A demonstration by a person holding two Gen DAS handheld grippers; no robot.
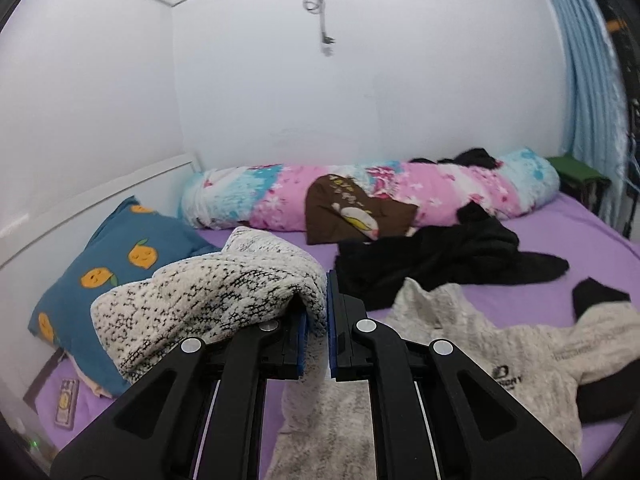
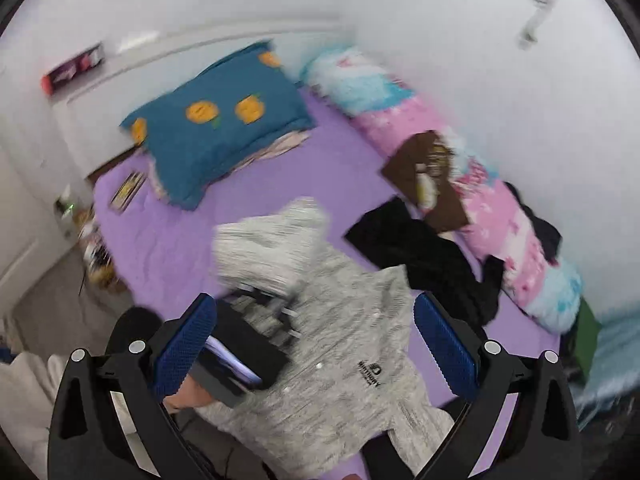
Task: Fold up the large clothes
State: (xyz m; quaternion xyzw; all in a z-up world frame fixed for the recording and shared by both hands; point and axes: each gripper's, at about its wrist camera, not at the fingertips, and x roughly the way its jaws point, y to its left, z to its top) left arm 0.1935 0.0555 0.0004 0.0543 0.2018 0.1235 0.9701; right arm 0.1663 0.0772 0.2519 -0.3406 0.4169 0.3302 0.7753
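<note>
Item: left gripper [image 1: 316, 332], clenched on a fold of the grey sweater [image 1: 472, 360], which drapes over its left finger. I hold that part raised off the bed; the rest lies on the sheet at 4 o'clock in the left view.

Item: right gripper [image 2: 316, 344], released, jaws wide, nothing between the pads; it hangs above the sweater's chest logo.

Progress, my reading: early. The sweater is still spread and rumpled, with no finished fold I can see. A black garment [image 1: 440, 260] at 2 o'clock lies unfolded too.

Surface: bed with purple sheet [image 1: 540, 300], soft and wrinkled.

Room: white walls; blue pillow [image 1: 128, 256] with orange fruit at 9 o'clock; floral bolster [image 1: 440, 188] along the wall at 12 o'clock, a brown cloth [image 1: 352, 212] leaning on it; blue curtain [image 1: 588, 92] at 2 o'clock.
</note>
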